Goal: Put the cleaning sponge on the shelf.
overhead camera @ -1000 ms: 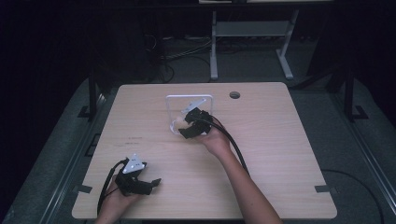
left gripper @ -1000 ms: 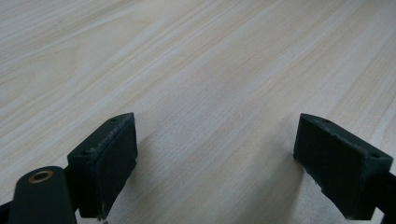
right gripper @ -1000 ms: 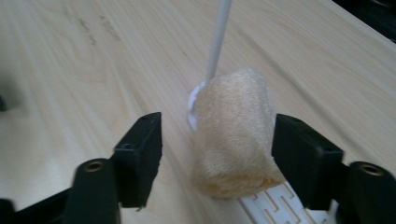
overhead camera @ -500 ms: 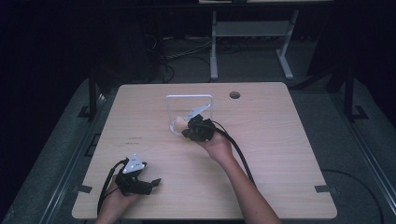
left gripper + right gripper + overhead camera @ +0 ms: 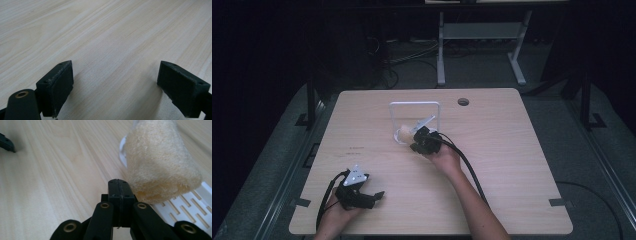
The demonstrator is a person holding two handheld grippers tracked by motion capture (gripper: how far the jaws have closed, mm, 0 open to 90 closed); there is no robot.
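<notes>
My right gripper (image 5: pixel 117 185) is closed on nothing, beside the loofah sponge (image 5: pixel 160 162) on the white tray (image 5: pixel 190 202). Left gripper (image 5: pixel 116 87) gapes wide over the desk (image 5: pixel 105 30). I should reopen before grasping.

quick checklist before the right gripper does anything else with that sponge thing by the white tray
1. Right gripper jaws shut flat together, nothing between them: ok.
2. Loofah sponge gripped: not ok, it sits beside the jaws.
3. Sponge on the white slotted tray: cannot tell, it overlaps the tray's edge.
4. Left gripper open, low over bare table: ok.
5. Left gripper away from the tray: ok.
</notes>
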